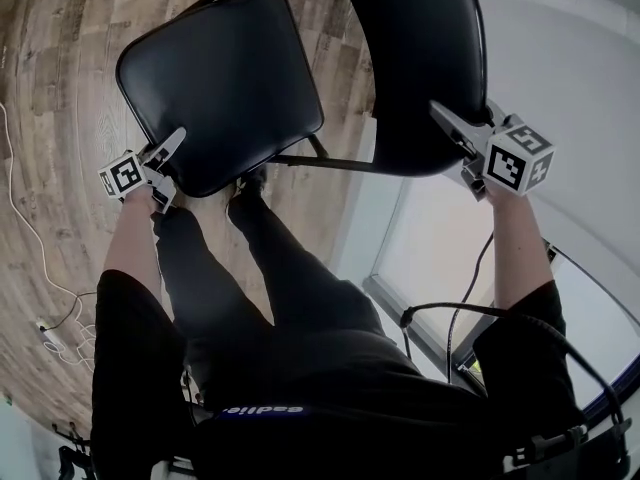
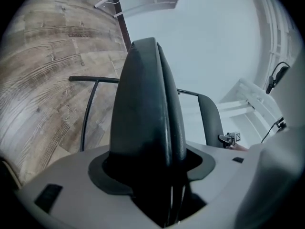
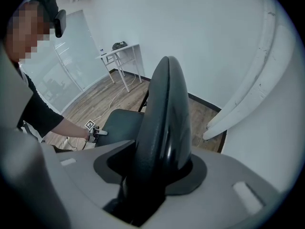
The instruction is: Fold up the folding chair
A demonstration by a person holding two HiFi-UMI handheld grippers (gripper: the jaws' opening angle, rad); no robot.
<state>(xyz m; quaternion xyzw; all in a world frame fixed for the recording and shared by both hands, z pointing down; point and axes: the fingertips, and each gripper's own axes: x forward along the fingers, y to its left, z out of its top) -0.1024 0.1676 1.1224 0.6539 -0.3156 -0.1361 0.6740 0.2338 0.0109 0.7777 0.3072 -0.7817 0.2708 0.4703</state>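
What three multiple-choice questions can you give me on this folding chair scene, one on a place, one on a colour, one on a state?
1. Where is the left gripper?
A. at an edge of the seat
B. on a chair leg
C. down at the floor cable

2. What colour is the seat padding?
A. red
B. black
C. white

3. How does the folding chair stand?
A. folded flat
B. open, the seat out from the backrest
C. lying on its side

Answers:
1 A: in the head view its jaws straddle the seat's edge, and the seat fills the left gripper view.
2 B: the padding is black in every view.
3 B: the seat lies broad and level, while the right gripper grips the upright backrest.
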